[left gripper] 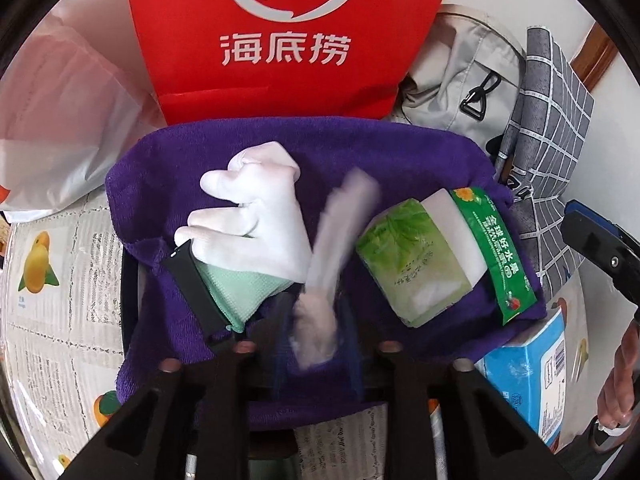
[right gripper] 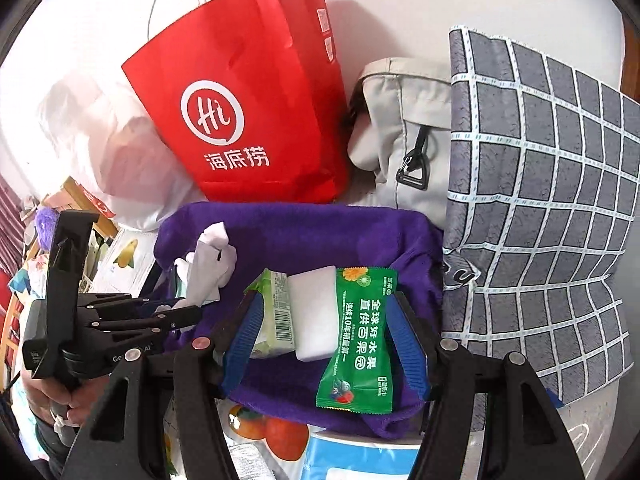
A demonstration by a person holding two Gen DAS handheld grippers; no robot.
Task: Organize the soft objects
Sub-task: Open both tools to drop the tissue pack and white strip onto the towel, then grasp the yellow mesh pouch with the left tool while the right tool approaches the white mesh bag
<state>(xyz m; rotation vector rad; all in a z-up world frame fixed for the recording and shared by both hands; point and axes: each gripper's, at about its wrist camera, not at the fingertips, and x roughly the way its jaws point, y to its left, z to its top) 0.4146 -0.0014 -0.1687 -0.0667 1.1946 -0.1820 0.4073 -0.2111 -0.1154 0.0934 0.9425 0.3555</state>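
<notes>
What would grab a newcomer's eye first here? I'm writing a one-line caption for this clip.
The bright red paper bag with its white logo stands out first, upright behind everything. In front of it sits the purple towel-lined basket holding a white glove, a green tissue pack and a green fruit-snack packet. To the right leans a grey grid-patterned pillow.
</notes>
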